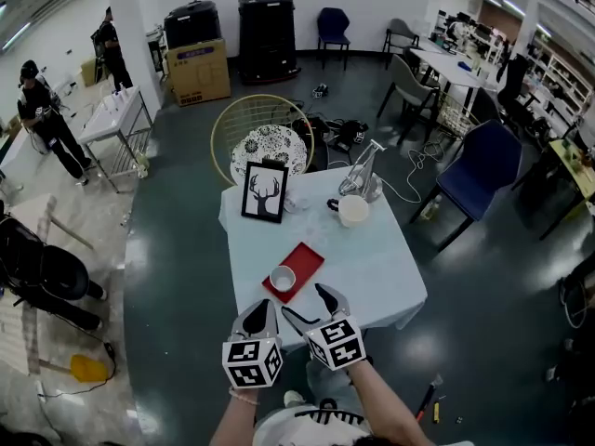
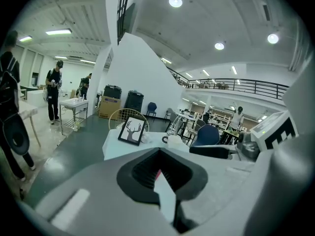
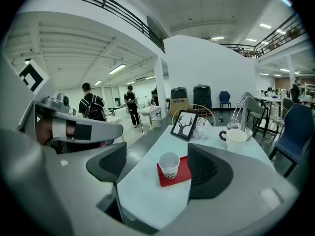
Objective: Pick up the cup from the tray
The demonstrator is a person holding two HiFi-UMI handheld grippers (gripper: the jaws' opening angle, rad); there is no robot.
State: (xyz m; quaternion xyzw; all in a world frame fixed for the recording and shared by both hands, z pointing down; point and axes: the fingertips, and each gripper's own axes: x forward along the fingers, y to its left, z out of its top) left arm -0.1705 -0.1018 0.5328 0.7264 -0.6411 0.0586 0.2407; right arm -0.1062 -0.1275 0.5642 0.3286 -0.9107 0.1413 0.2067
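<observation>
Reading the scene from its biggest item down, I start with the square table under a pale blue-white cloth. It carries everything the task concerns, and I stand at its near edge so that both tools can reach across it.

The right gripper hangs just short of that edge and points slightly down at the table. Its two dark fingers are spread wide with nothing pressed between them. I judge this spread is there so the cup's body can pass between the pads on approach.

The left gripper sits beside it, fingers pressed together on nothing; only a sliver of red shows through the hollow between the pads. I judge it has no part in this pick and is closed to keep it out of the way.

The black-framed deer picture leans upright at the far left of the table, well apart from the work area. The flat red rectangular tray lies at an angle near the table's near edge. The cream mug with a dark handle stands toward the far side and is not the target.

The small white paper cup stands upright, mouth up, on the near end of the tray. In the right gripper view it lies between the two pads but ahead of them, untouched. The pick has not yet begun.
</observation>
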